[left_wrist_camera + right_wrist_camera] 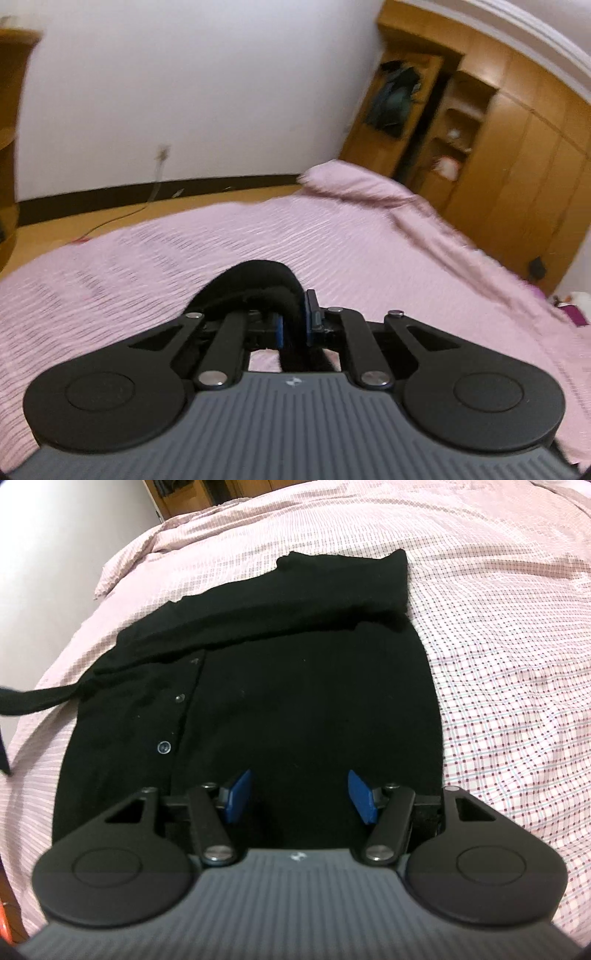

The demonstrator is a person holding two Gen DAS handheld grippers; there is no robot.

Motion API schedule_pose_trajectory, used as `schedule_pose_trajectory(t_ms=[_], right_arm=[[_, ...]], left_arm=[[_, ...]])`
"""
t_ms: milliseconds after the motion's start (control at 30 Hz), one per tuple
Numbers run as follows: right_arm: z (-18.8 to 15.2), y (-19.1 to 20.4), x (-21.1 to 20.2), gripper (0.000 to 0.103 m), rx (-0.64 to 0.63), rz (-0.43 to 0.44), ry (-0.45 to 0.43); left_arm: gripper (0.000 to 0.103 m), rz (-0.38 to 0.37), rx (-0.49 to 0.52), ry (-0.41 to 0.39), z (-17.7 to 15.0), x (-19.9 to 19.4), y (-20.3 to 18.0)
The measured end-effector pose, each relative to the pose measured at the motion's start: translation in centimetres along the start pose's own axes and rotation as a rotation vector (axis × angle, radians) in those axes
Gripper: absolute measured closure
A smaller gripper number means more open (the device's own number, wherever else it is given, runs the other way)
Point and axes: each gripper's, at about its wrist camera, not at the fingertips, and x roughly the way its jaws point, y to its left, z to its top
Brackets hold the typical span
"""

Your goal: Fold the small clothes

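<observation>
A black buttoned cardigan (295,686) lies spread on the bed, its top part folded across, with buttons (164,746) down the left side. One sleeve (33,698) stretches off to the left edge of the right wrist view. My left gripper (295,321) is shut on a fold of black fabric (255,280), which loops up over its blue pads and hangs below them. My right gripper (300,794) stands open over the cardigan's lower body, with its blue pads (238,794) wide apart. Whether they touch the cloth I cannot tell.
A pink checked sheet (498,664) covers the bed, bunched at the far corner (351,181). Beyond it are a wooden wardrobe (517,147) with open shelves, a white wall (184,92), and a wooden floor with a cable (122,218).
</observation>
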Motion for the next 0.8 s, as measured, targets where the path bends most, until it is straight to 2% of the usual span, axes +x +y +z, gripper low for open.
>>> schedule_pose_trajectory(t_ms=[167,400,633,800], right_arm=[[0.1,-0.1,-0.2,0.043,0.013,0.013,-0.008],[0.2,-0.9,-0.9,0.043,0.033,0.016,-0.031],[-0.1,-1.9,-1.3,0.043,0.068,0.012,-0.044],[-0.2,-3.1,-1.4,0.043,0.101,0.017,-0.049]], left_arm=[[0.091,-0.166,0.045,-0.010,1.2,-0.9,-6.6],[0.091,-0.363,0.095,0.026,-0.3,-1.7,-16.6],[0.091,-0.520,0.150,0.138,-5.1,-1.1,-26.1],[0.091,-0.554,0.202,0.246,-10.6,0.1,-30.8]])
